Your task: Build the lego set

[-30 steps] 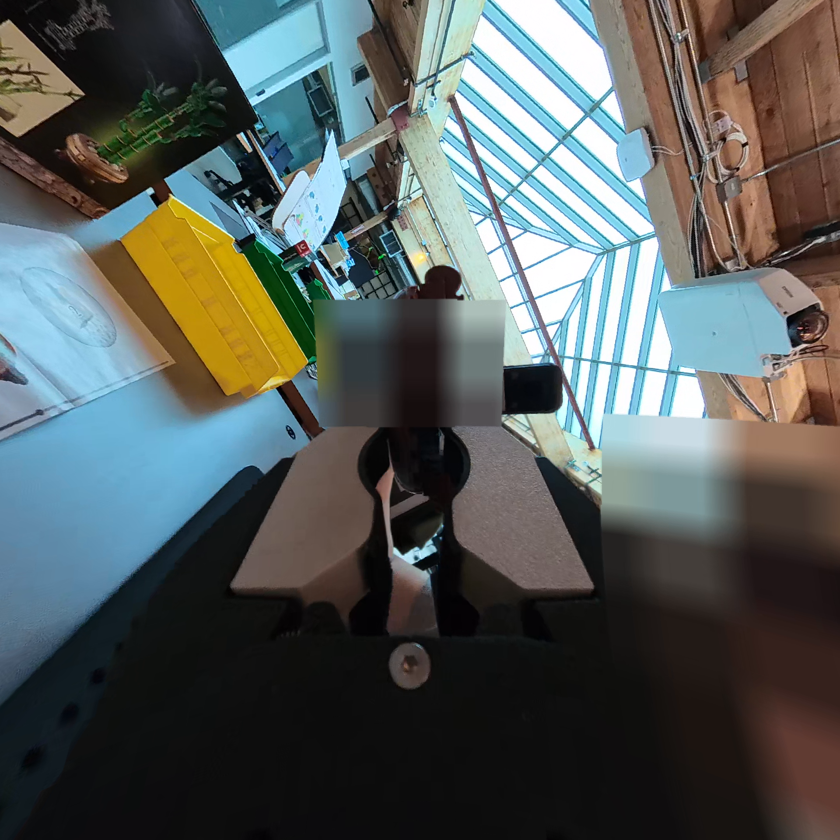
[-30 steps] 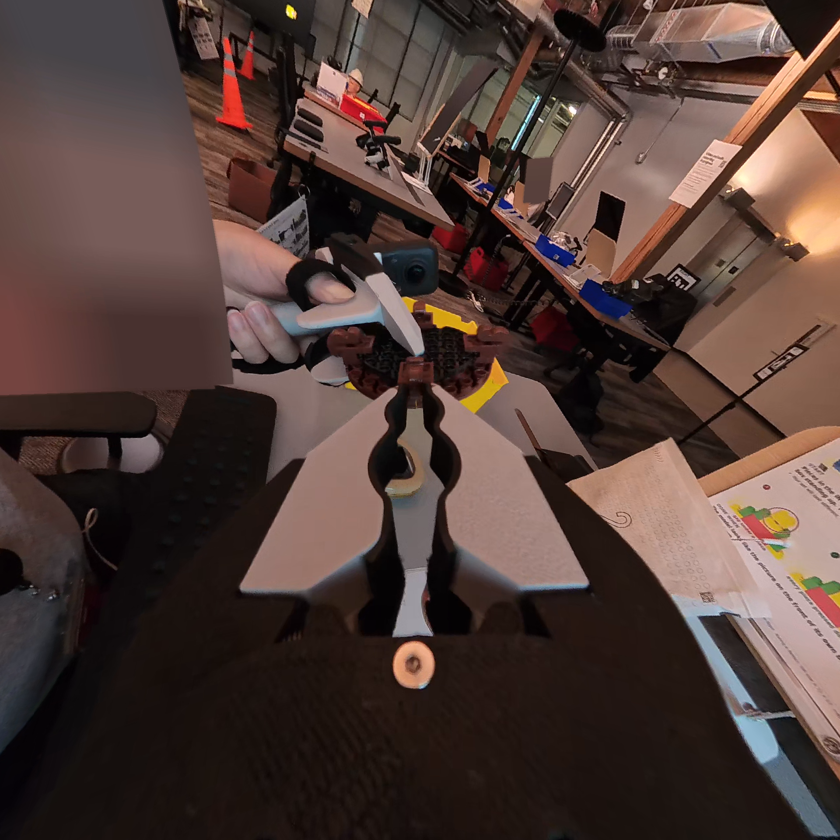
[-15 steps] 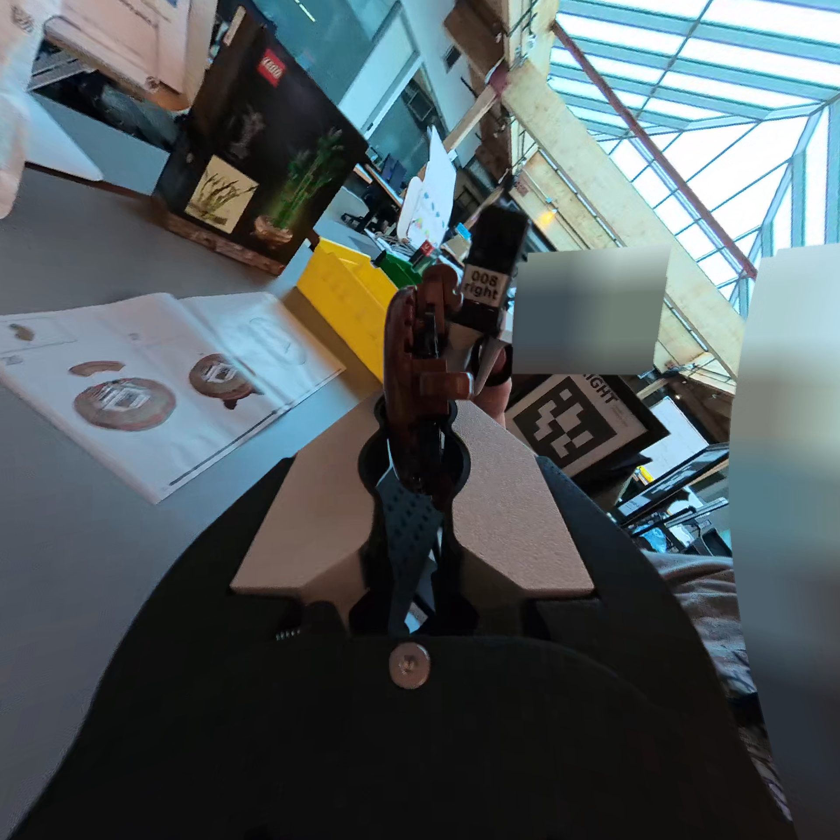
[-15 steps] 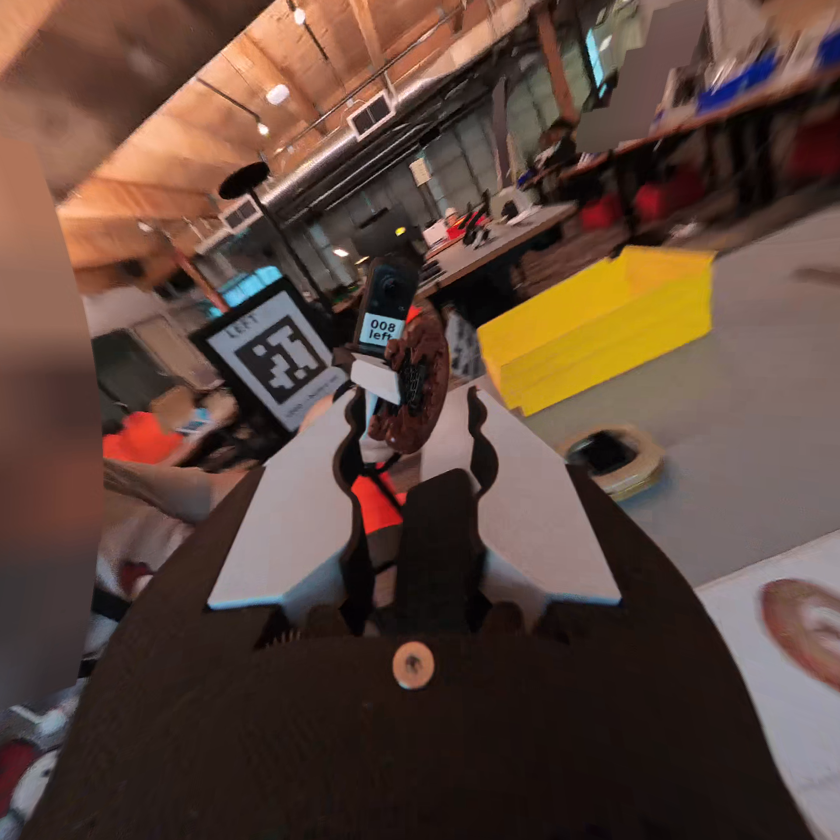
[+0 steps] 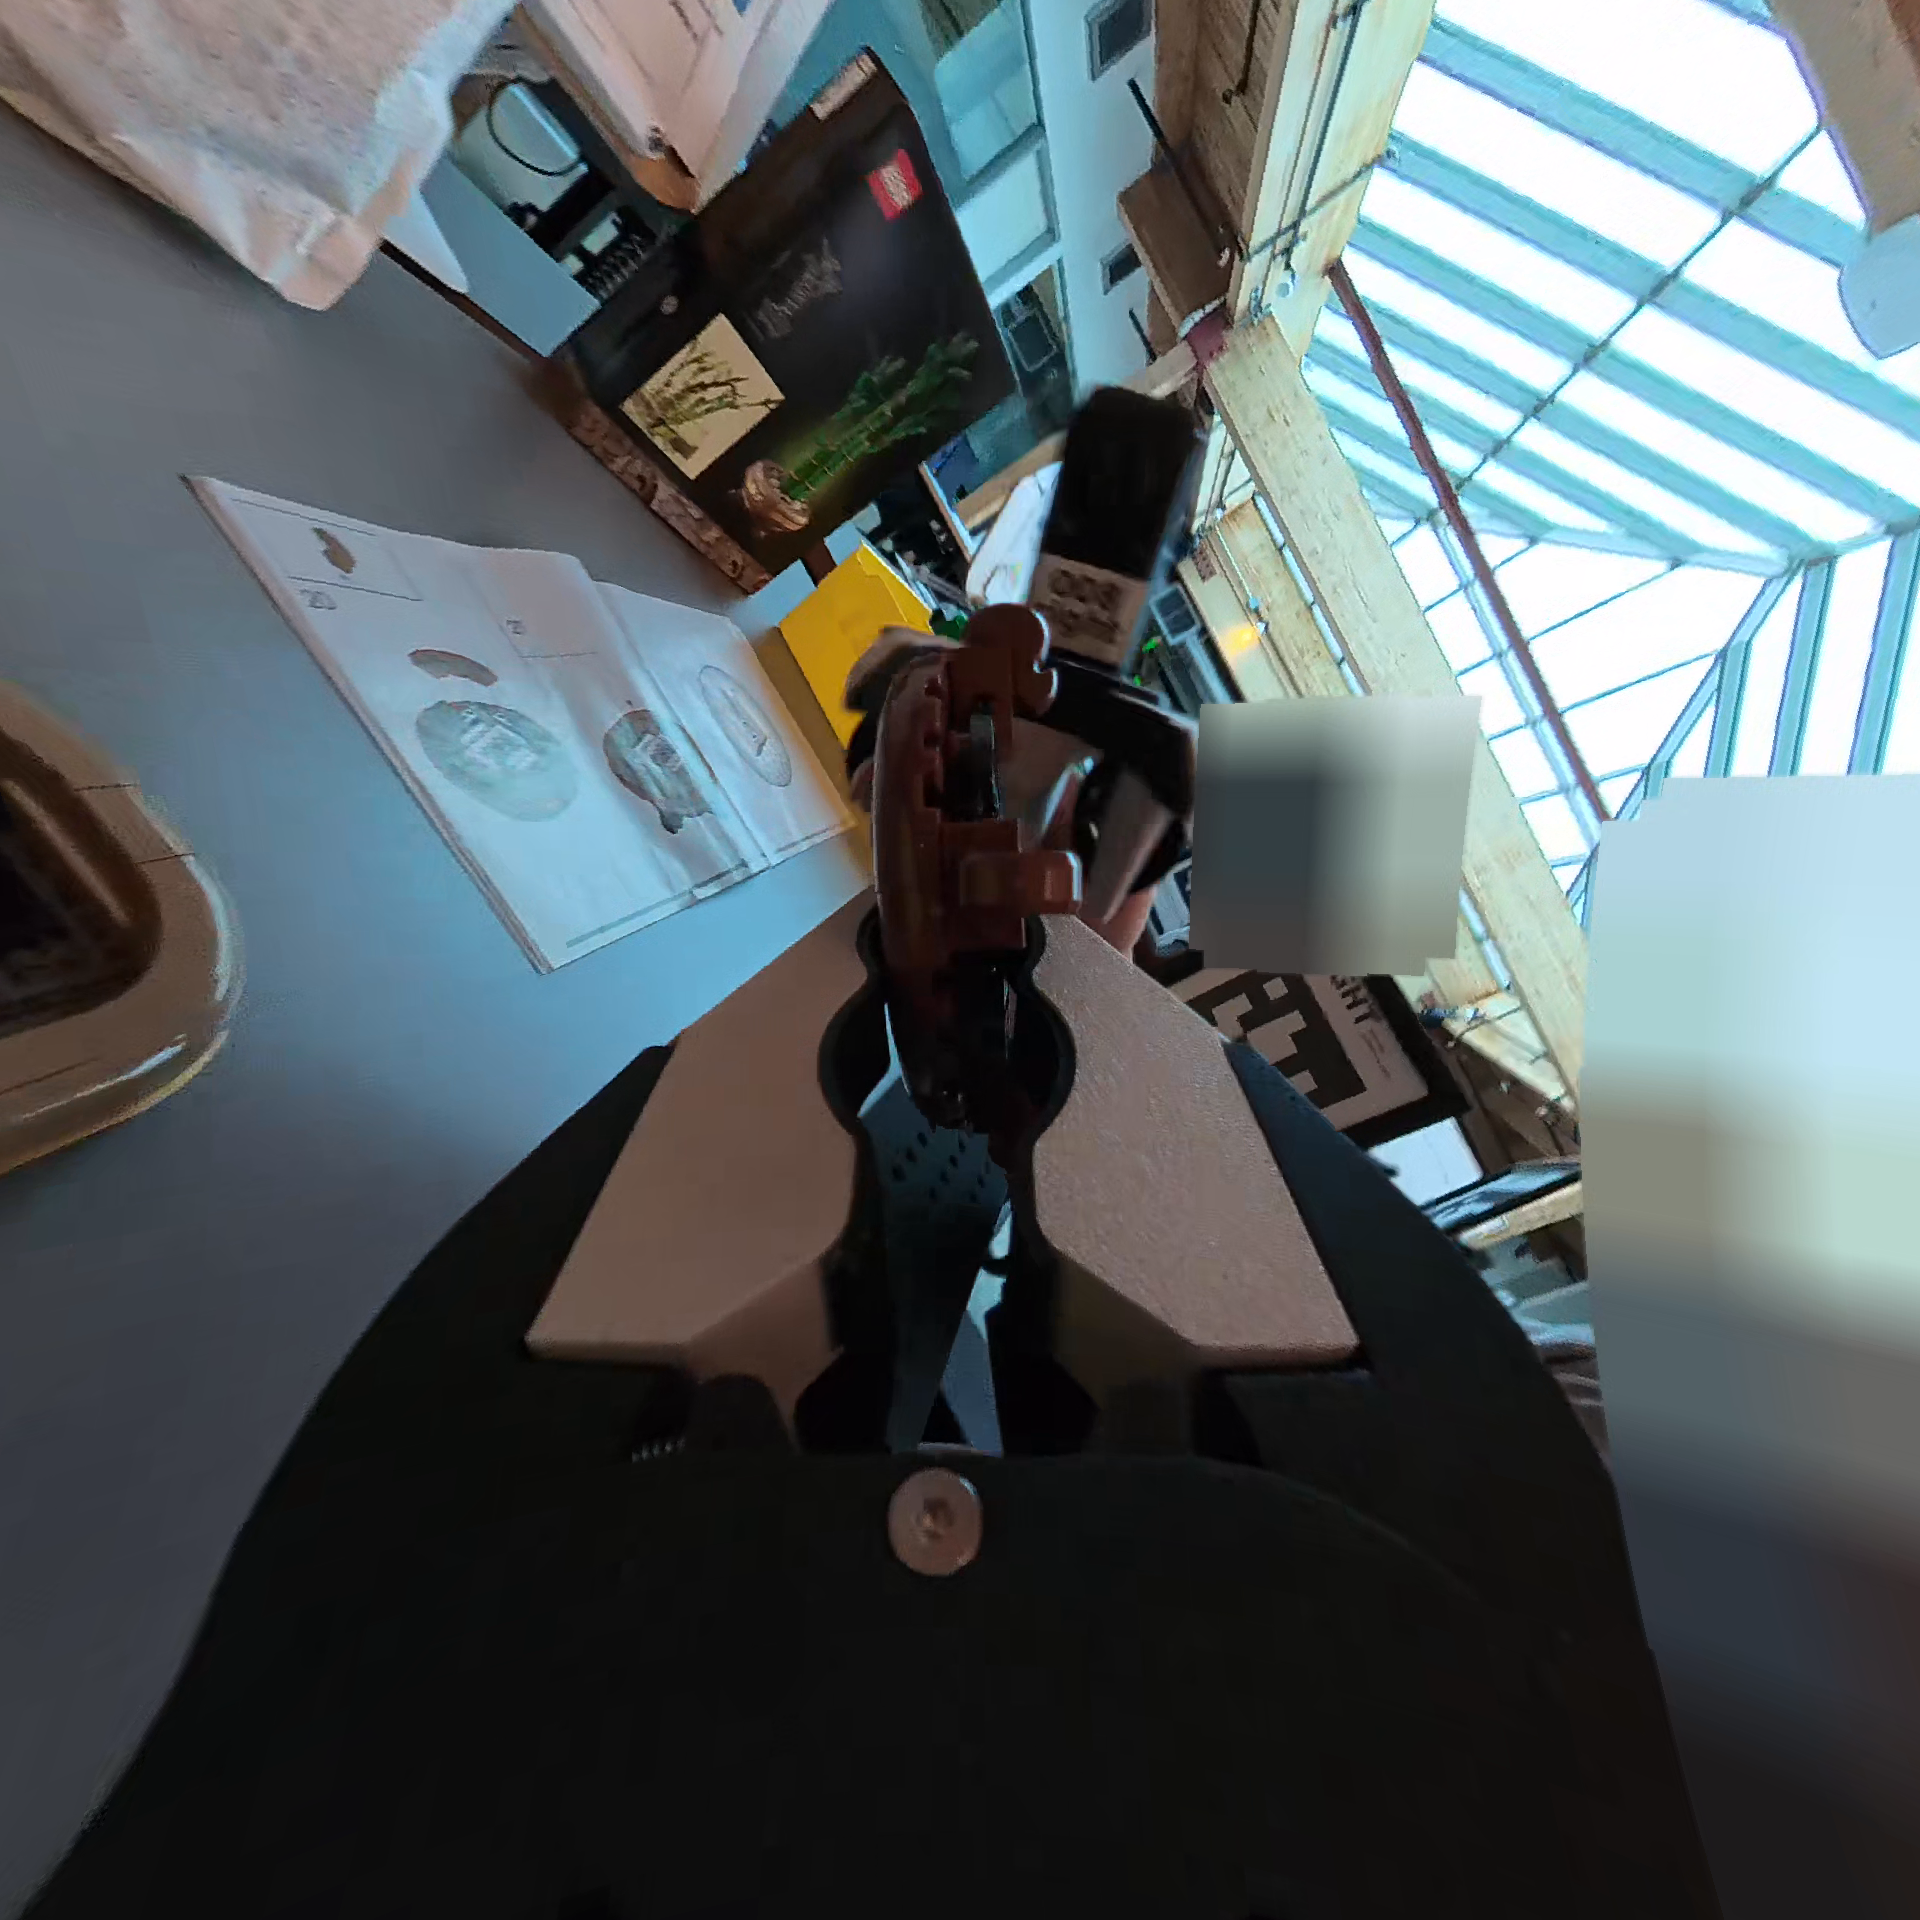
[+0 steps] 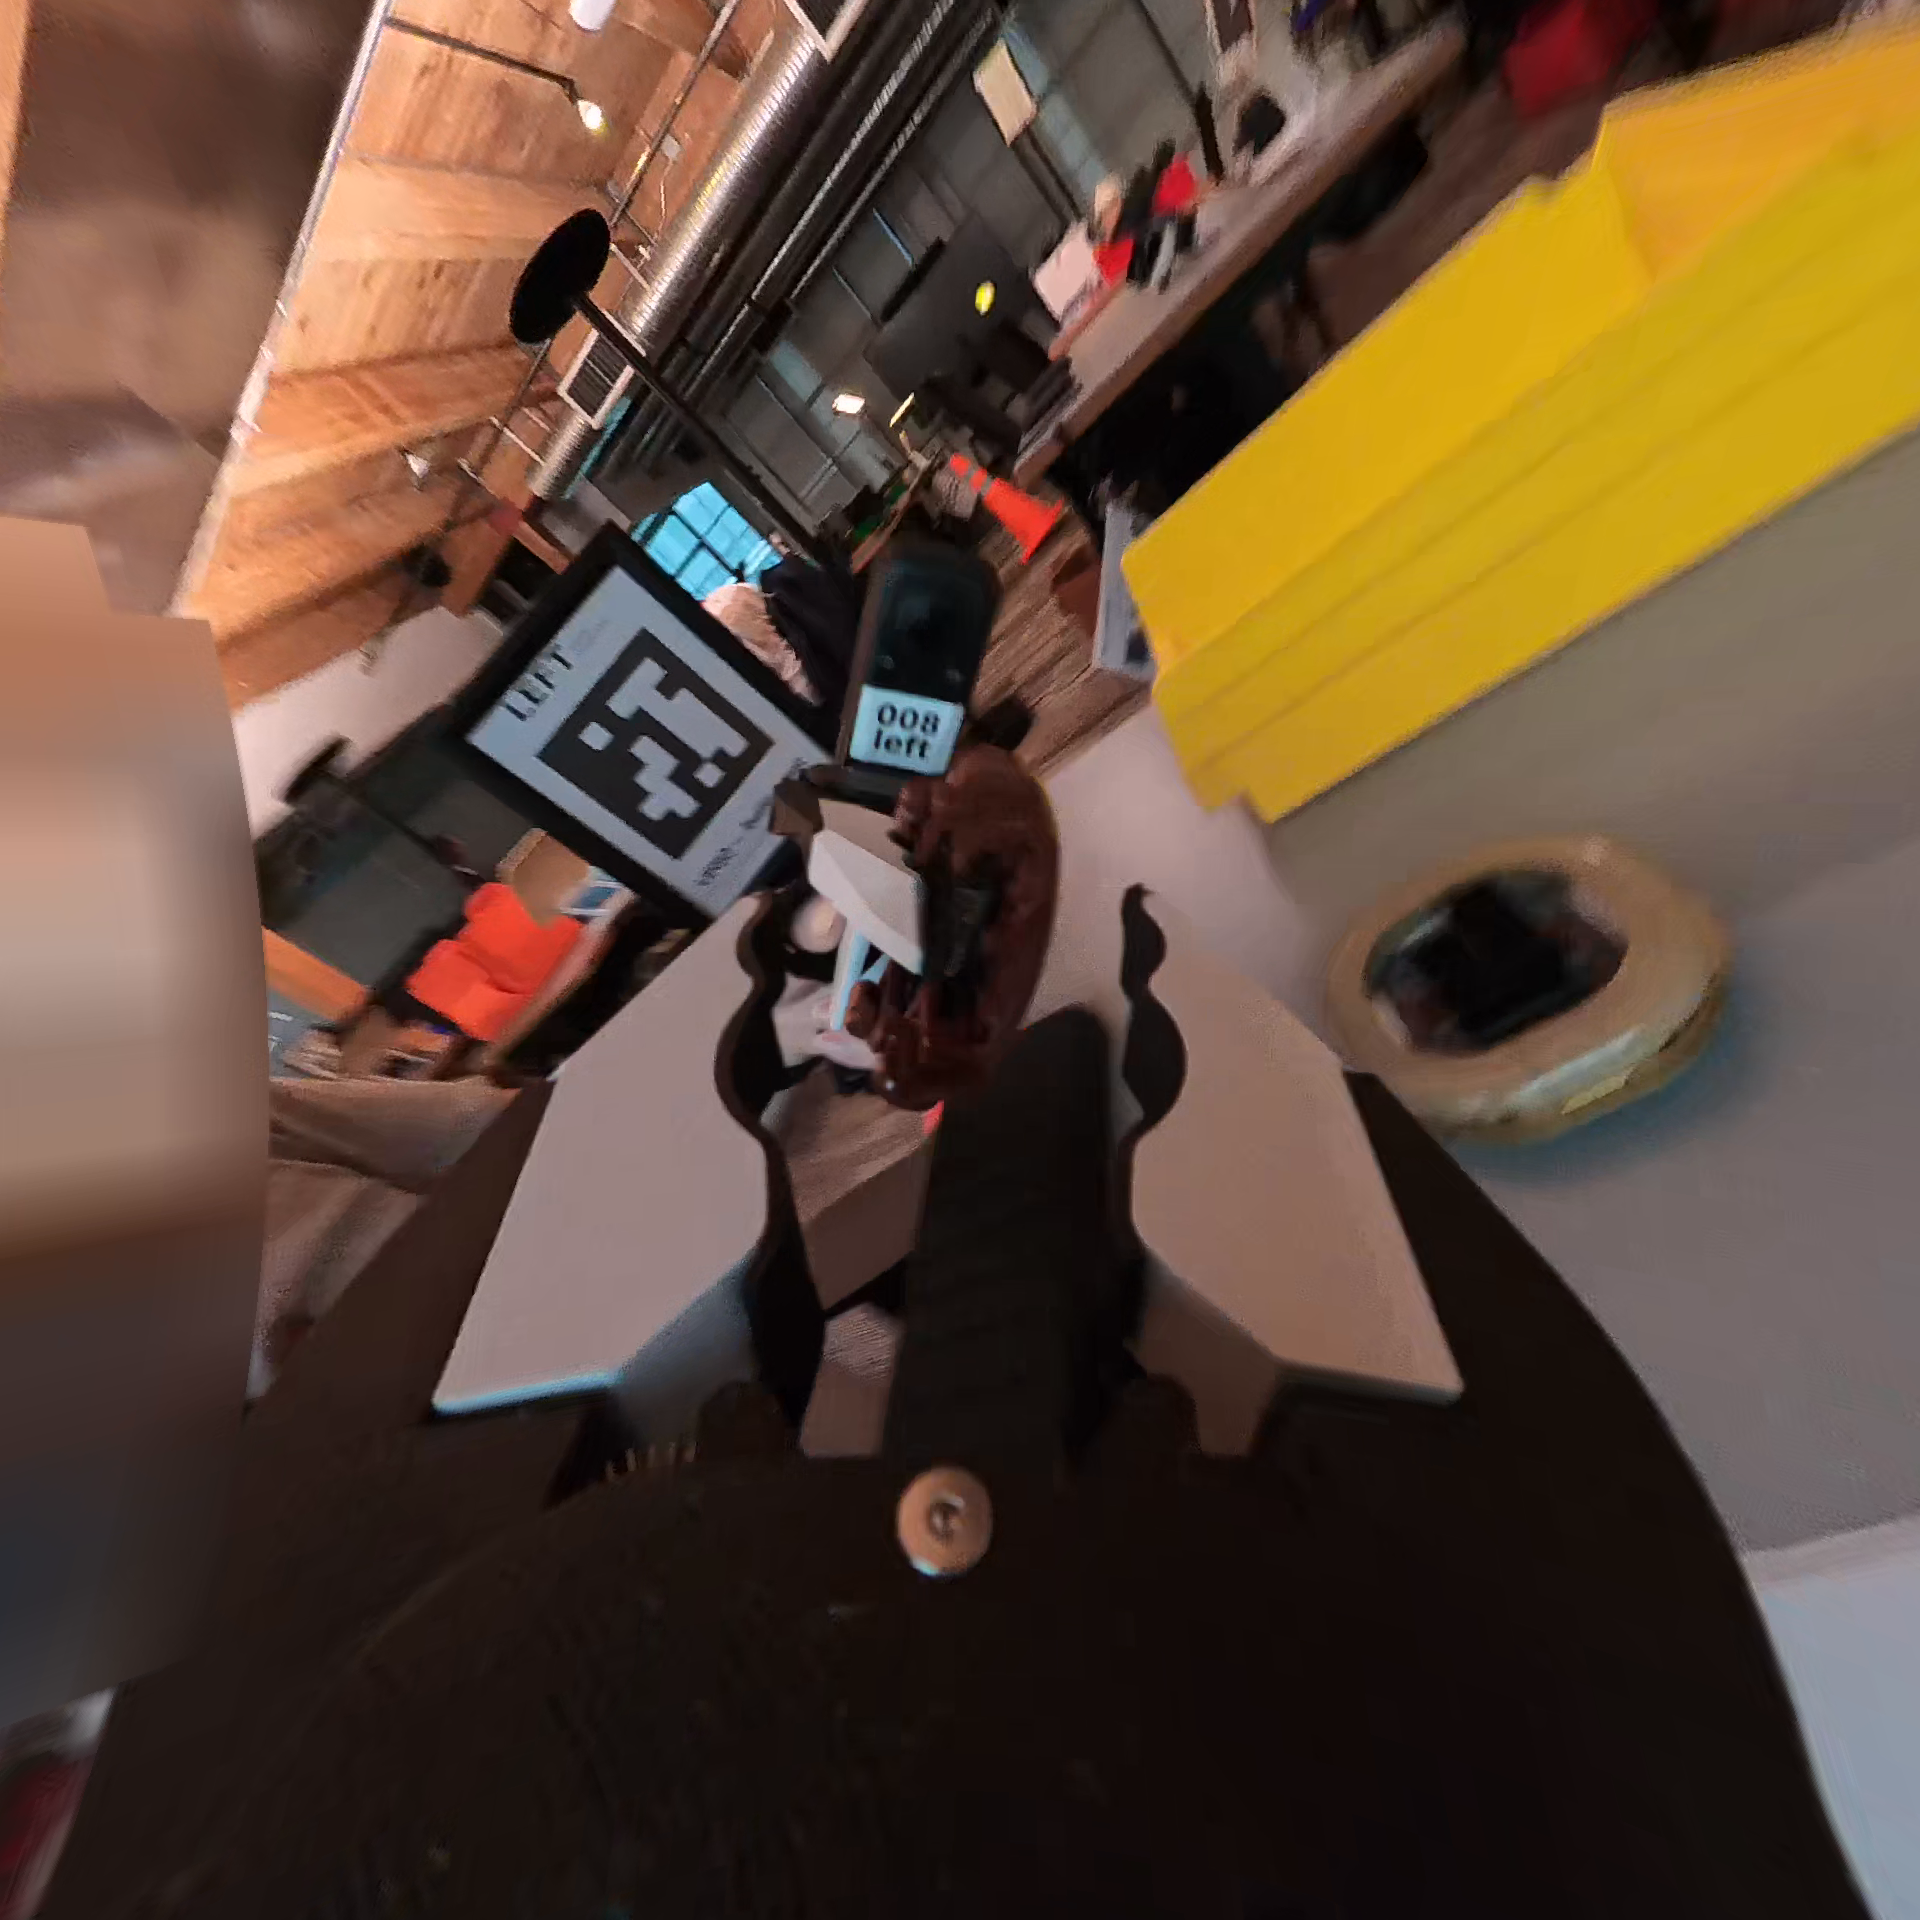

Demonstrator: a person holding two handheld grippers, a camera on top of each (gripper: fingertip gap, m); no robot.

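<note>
My left gripper (image 5: 951, 940) is shut on a round brown lego assembly (image 5: 940, 831) with a black studded middle, held edge-on above the grey table (image 5: 312, 1091). The assembly also shows in the right wrist view (image 6: 987, 935), with a white finger (image 6: 868, 904) of the left gripper against it. My right gripper (image 6: 948, 902) is open, its jaws wide apart, with the assembly just past and between its fingertips. In the left wrist view the right gripper's fingers (image 5: 1127, 831) sit close behind the assembly. Whether the right fingers touch the assembly I cannot tell.
An open instruction booklet (image 5: 540, 717) lies on the table, with the set's dark box (image 5: 810, 343) and a yellow bin (image 5: 842, 623) beyond it. The bin (image 6: 1507, 468) and a tan round roll (image 6: 1527, 987) show in the right view. A paper bag (image 5: 239, 114) lies far left. Both grippers' tips are close together, under 4 cm apart.
A second ago my right gripper was shut on a small brown piece at the assembly's rim; now it is open. Both grippers have swung round, and the assembly now stands edge-on.
</note>
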